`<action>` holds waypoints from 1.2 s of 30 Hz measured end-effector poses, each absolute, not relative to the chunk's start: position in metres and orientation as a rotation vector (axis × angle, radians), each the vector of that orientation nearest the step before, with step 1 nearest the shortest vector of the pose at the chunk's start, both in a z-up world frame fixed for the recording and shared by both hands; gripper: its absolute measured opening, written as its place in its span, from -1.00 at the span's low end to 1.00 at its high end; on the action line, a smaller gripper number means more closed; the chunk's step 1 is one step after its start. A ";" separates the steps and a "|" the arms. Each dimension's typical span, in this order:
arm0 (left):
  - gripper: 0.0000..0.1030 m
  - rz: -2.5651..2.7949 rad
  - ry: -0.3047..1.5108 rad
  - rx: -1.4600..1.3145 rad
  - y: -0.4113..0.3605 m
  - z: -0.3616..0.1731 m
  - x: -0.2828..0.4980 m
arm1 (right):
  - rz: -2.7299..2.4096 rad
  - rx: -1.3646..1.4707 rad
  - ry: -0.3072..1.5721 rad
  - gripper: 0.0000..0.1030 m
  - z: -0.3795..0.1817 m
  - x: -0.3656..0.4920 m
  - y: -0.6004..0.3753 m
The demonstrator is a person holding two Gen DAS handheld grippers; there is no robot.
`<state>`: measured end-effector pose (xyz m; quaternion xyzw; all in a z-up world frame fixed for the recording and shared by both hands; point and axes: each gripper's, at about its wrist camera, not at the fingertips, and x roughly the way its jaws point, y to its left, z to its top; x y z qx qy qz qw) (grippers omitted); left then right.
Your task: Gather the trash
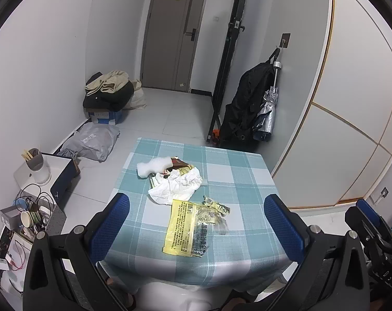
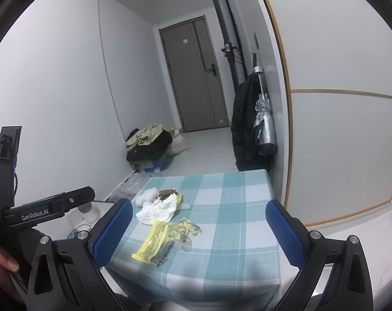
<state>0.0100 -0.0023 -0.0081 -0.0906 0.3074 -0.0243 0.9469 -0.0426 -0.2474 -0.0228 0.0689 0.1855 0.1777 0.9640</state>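
Both tools [image 1: 197, 225] [image 2: 198, 229] wide — wrappers [image 1: 186, 229] ahead (untouched)

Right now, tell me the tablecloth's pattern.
The tablecloth is a teal and white plaid; the left wrist view shows it best.

Both tongs [image 1: 196, 223] [image 2: 198, 229] agape, empty

This is a home, by the front door [image 1: 175, 33]. A coat [image 1: 247, 98] and umbrella [image 1: 267, 111] hang on the wall. Clothes [image 1: 109, 88] sit piled on the floor.
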 end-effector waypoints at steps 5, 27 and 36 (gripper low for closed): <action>0.98 -0.057 0.632 -0.193 -0.001 -0.009 0.012 | 0.361 0.141 0.377 1.00 -0.023 -0.043 -0.247; 0.98 -0.063 0.673 -0.214 0.004 -0.019 0.026 | 0.360 0.143 0.397 1.00 -0.029 -0.033 -0.244; 0.98 -0.135 0.770 -0.283 0.012 -0.041 0.050 | 0.379 0.135 0.445 1.00 -0.035 -0.007 -0.241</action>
